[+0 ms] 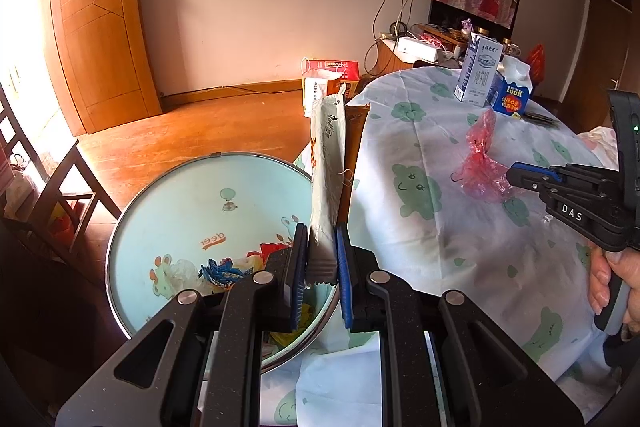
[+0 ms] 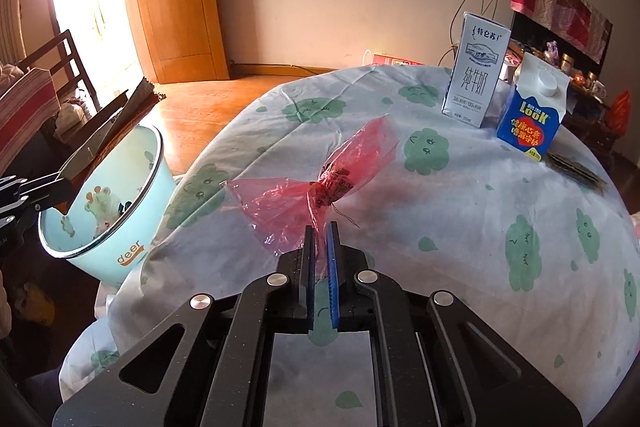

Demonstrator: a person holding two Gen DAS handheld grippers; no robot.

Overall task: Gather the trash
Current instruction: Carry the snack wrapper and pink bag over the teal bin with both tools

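In the right wrist view the bag (image 2: 320, 183) lies mid-frame on the table (image 2: 460, 219), two cartons (image 2: 476, 71) stand upper right beside each other, and the bin (image 2: 116, 227) sits lower left off the table's edge.

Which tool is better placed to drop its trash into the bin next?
Left. The left tool already holds its white wrapper above the bin; the right tool grips the red plastic over the table.

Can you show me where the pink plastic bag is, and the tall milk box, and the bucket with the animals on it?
pink plastic bag (image 2: 332, 187): right wrist view, on its knotted middle.
tall milk box (image 2: 476, 75): right wrist view, on its front face.
bucket (image 1: 192, 211): left wrist view, on its pale blue inner wall.
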